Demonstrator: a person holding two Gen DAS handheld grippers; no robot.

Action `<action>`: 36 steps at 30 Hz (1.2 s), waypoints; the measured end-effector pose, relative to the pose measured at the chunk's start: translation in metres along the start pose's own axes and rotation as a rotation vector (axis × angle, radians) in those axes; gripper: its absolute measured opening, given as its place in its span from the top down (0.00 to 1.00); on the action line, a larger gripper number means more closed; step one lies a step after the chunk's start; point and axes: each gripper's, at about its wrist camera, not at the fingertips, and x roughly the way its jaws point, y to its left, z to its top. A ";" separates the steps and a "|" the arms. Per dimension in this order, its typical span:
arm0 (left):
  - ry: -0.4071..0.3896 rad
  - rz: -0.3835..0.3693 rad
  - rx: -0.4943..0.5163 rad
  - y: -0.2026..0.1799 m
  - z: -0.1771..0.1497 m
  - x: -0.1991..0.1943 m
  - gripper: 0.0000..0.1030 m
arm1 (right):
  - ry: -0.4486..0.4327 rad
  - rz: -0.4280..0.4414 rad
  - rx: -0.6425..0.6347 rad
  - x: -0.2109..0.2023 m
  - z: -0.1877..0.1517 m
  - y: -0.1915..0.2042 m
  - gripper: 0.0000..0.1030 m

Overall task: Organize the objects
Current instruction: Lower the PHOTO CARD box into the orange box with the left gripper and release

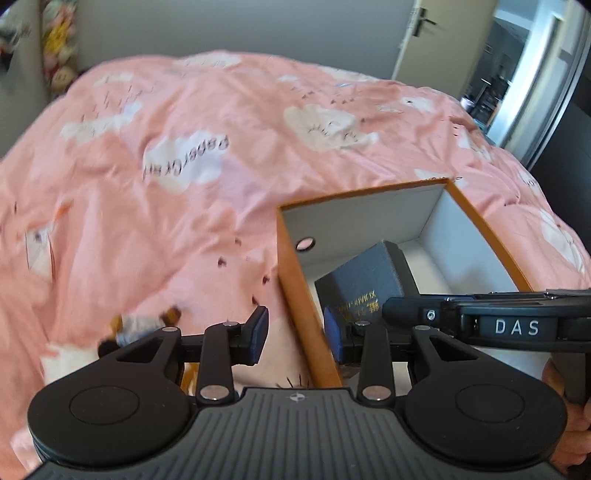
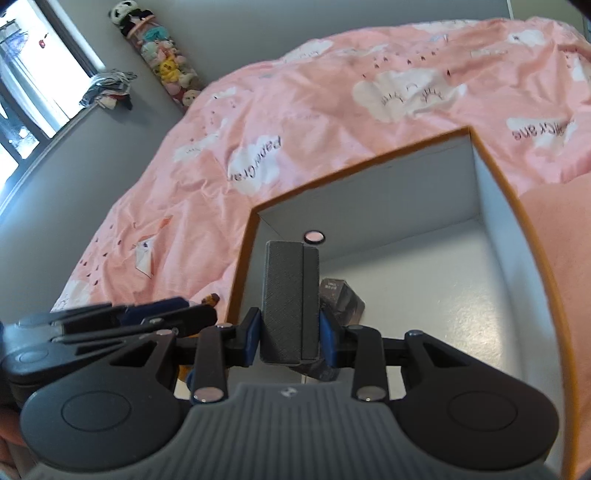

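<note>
An open orange cardboard box (image 1: 295,291) with white inside walls sits on the pink bed; it also shows in the right wrist view (image 2: 369,158). My right gripper (image 2: 290,332) is shut on a grey textured case (image 2: 290,295) and holds it upright over the box's inside, near its left wall. A dark box with gold print (image 1: 364,284) lies tilted on the box floor, also seen behind the case (image 2: 341,299). My left gripper (image 1: 295,332) is open, its fingers astride the box's left wall. A small plush toy (image 1: 142,325) lies on the quilt left of it.
A pink quilt (image 1: 184,147) with white clouds covers the bed. Stuffed toys (image 2: 166,62) hang on the grey wall. A window (image 2: 22,74) is at the far left, a door (image 1: 421,33) and doorway at the far right.
</note>
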 end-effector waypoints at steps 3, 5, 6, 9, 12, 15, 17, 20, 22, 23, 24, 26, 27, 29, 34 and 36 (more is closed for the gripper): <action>0.017 -0.011 -0.029 0.006 -0.005 0.004 0.60 | 0.001 -0.012 0.018 -0.002 0.000 -0.003 0.65; 0.012 -0.017 -0.042 0.007 -0.008 0.004 0.60 | -0.010 -0.049 0.007 -0.007 -0.001 -0.004 0.65; 0.015 -0.023 -0.046 0.007 -0.008 0.004 0.60 | -0.018 -0.075 0.000 -0.009 -0.002 -0.005 0.65; 0.012 -0.035 -0.050 0.006 -0.010 0.004 0.60 | -0.032 -0.124 0.010 -0.012 -0.003 -0.015 0.65; 0.010 -0.037 -0.044 0.004 -0.012 0.004 0.60 | -0.029 -0.124 0.039 -0.015 0.000 -0.023 0.65; 0.005 -0.034 -0.039 0.003 -0.012 0.002 0.60 | -0.039 -0.180 0.011 -0.019 -0.001 -0.023 0.65; 0.001 -0.029 -0.037 0.002 -0.012 0.002 0.60 | -0.032 -0.202 0.003 -0.019 -0.003 -0.023 0.65; -0.013 -0.034 -0.029 -0.001 -0.012 0.000 0.60 | -0.045 -0.214 -0.019 -0.022 -0.008 -0.017 0.65; -0.024 -0.036 -0.030 -0.001 -0.011 -0.001 0.60 | -0.057 -0.183 -0.033 -0.024 -0.008 -0.010 0.65; -0.026 -0.036 -0.029 -0.001 -0.011 -0.002 0.60 | -0.057 -0.153 -0.040 -0.024 -0.006 -0.006 0.65; -0.024 -0.037 -0.029 -0.001 -0.011 -0.002 0.60 | -0.053 -0.135 -0.041 -0.023 -0.005 -0.002 0.65; -0.024 -0.044 -0.032 0.000 -0.011 -0.001 0.60 | -0.052 -0.114 -0.045 -0.018 -0.002 0.004 0.65; -0.022 -0.041 -0.033 0.001 -0.011 -0.001 0.60 | -0.050 -0.110 -0.045 -0.015 0.000 0.006 0.65; -0.019 -0.033 -0.027 0.001 -0.011 0.000 0.60 | -0.051 -0.103 -0.047 -0.011 0.002 0.010 0.66; -0.016 -0.028 -0.043 0.005 -0.011 0.001 0.60 | -0.025 -0.062 -0.051 -0.001 0.003 0.017 0.66; -0.017 -0.027 -0.043 0.006 -0.011 0.000 0.60 | -0.011 -0.079 -0.052 0.008 0.002 0.018 0.66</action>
